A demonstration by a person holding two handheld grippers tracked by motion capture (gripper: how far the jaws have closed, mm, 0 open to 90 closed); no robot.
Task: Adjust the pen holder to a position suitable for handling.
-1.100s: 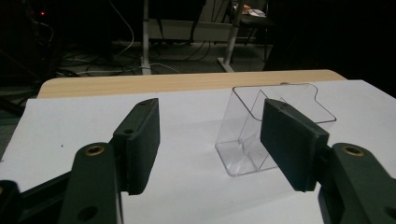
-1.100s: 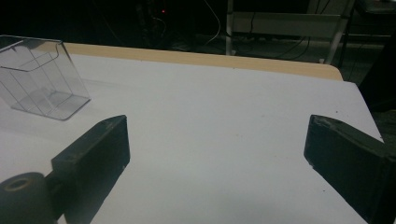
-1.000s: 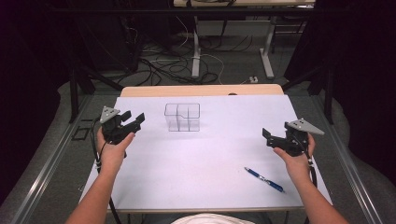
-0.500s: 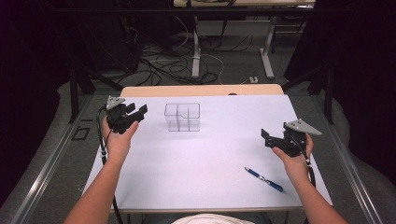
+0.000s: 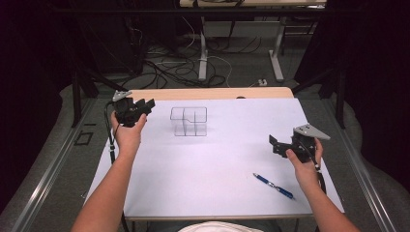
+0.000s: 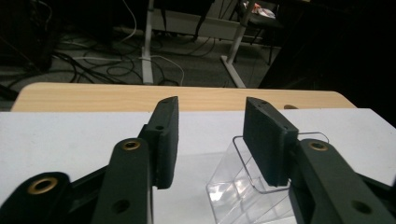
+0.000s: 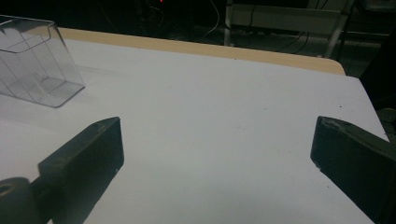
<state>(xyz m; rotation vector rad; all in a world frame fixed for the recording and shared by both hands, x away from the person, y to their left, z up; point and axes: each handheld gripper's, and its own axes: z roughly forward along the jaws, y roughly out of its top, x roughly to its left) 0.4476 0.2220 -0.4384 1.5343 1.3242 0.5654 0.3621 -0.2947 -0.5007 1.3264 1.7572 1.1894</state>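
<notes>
One clear box (image 5: 189, 121), one pen (image 5: 274, 186)

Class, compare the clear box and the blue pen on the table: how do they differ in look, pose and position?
The clear box is see-through and stands upright; the pen is solid blue and lies flat. The box sits toward the far side of the table, nearer the left gripper; the pen lies near the front edge, by the right gripper. Both rest on the white surface, and neither is held.

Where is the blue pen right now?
In the high view, the blue pen lies on the white table near its front right edge, just left of the person's right wrist and below the right gripper.
</notes>
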